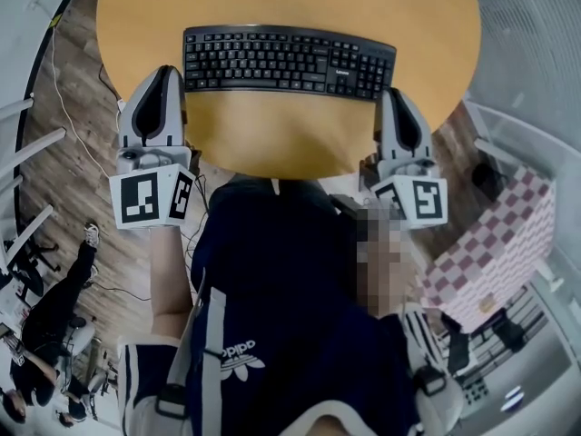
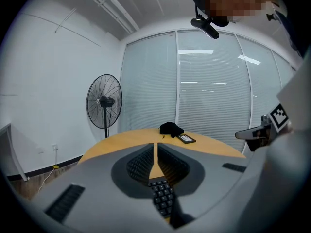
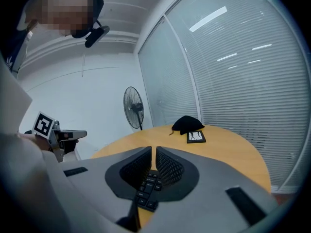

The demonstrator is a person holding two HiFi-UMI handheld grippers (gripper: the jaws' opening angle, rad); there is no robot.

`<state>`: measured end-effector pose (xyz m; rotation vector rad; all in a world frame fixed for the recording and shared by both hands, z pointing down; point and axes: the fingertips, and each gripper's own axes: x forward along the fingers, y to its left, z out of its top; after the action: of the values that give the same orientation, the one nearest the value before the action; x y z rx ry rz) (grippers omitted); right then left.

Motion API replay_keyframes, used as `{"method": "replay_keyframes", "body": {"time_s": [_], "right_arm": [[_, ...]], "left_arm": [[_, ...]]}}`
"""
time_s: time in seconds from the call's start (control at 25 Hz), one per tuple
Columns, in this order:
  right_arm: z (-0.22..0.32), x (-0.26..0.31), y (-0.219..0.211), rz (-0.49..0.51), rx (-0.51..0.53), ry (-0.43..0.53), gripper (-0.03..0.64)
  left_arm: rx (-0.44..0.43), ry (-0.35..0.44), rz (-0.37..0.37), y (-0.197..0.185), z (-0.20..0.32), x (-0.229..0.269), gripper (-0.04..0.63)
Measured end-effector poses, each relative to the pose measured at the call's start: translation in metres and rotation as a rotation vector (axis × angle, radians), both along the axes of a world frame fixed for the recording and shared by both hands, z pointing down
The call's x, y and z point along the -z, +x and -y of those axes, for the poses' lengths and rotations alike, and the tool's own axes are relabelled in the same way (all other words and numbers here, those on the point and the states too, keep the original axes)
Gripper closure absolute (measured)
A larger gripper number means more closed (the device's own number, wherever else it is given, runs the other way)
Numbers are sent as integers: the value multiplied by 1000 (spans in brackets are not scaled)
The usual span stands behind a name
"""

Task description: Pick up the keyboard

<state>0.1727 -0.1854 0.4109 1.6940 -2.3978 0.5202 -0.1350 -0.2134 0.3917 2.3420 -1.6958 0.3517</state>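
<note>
A black keyboard [image 1: 289, 60] lies across the round wooden table [image 1: 272, 130], close to its near edge. My left gripper [image 1: 169, 71] hovers just off the keyboard's left end, shut and holding nothing. My right gripper [image 1: 394, 94] sits at the keyboard's right front corner, also shut and empty. In the left gripper view the jaws [image 2: 156, 147] meet, with keyboard keys [image 2: 163, 198] showing below them. In the right gripper view the jaws [image 3: 153, 152] are likewise together over a strip of keys [image 3: 146, 191]. Whether either gripper touches the keyboard is unclear.
A black pouch [image 3: 188, 123] and a small flat framed item [image 3: 196, 137] lie at the table's far side. A standing fan [image 2: 104, 103] and a blind-covered glass wall are beyond. A checkered bag [image 1: 495, 252] stands at the right, cables [image 1: 68, 116] run across the floor at left.
</note>
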Motion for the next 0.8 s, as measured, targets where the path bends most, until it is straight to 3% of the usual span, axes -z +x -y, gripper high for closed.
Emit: {"method": "replay_keyframes", "body": {"time_s": [0.12, 0.2, 0.6, 0.8], "right_arm": [[8, -8, 6, 8, -2, -17, 598], [14, -15, 8, 15, 9, -38, 523], [53, -48, 33, 4, -25, -134, 478], [68, -77, 50, 26, -66, -182, 477]], "left_arm": [[15, -12, -11, -5, 12, -6, 567], [19, -30, -23, -8, 20, -12, 520], [14, -210, -50, -15, 52, -74, 428], [22, -295, -64, -17, 70, -106, 425]]}}
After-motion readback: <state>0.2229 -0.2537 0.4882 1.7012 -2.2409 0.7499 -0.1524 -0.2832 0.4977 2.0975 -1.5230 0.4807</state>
